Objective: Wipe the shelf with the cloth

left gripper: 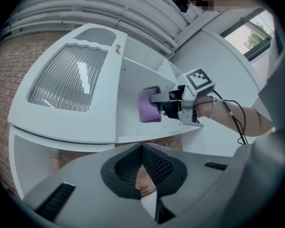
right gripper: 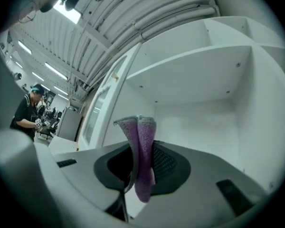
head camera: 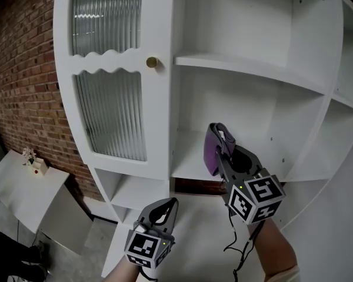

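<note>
I'm facing a white cabinet set against a brick wall. Its left half is closed by a ribbed glass door with a brass knob; its right half is open bays with bare white boards.

The shelf in the middle bay is bare along its right part and back, and an upper shelf roofs the bay well above it. The divider beside the door closes the bay on the left and the curved side panel on the right, so there is free room across most of the board.

The right gripper reaches into that bay near its left front. Its fingers are clamped on the purple cloth, which stands folded and upright between them, sticking out past the tips – the right gripper view shows the fold pinched tight. From the head view its lower edge hangs close to the board's front lip; I cannot tell whether it touches.

The left gripper hangs lower, outside the cabinet and below the shelf's front edge. Its fingers are pressed together at the tips with nothing between them.

Down to the left, well apart from the cabinet, stands a small white desk. In the right gripper view a person stands far off under ceiling strip lights.
</note>
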Available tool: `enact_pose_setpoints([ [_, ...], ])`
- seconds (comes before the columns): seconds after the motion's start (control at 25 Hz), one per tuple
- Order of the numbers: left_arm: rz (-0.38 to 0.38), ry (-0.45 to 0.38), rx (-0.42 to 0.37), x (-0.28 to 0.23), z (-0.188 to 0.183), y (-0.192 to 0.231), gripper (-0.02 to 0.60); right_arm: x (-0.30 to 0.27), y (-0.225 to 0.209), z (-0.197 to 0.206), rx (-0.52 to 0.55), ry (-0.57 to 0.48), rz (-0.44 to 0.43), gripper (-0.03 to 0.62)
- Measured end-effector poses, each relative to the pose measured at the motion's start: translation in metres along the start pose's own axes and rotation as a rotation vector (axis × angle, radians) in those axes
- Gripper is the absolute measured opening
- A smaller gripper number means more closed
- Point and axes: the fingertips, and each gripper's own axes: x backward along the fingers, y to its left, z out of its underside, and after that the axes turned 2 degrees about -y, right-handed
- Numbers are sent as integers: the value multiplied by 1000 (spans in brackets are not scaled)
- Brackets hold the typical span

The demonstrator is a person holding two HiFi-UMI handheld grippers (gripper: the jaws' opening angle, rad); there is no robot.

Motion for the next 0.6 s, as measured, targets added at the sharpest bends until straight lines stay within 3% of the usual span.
enact_pose_setpoints([
  [0.32, 14, -28, 9, -14, -11, 32, 12, -110, -37, -29, 89, 2, 95, 81],
  [0.48, 14, -49, -34, -21, -19, 44, 12, -157, -41, -44, 130, -23, 91, 81],
  [0.6, 3, -67, -66, -25, -21, 52, 12, -185, -46, -56, 93, -45, 94, 81],
])
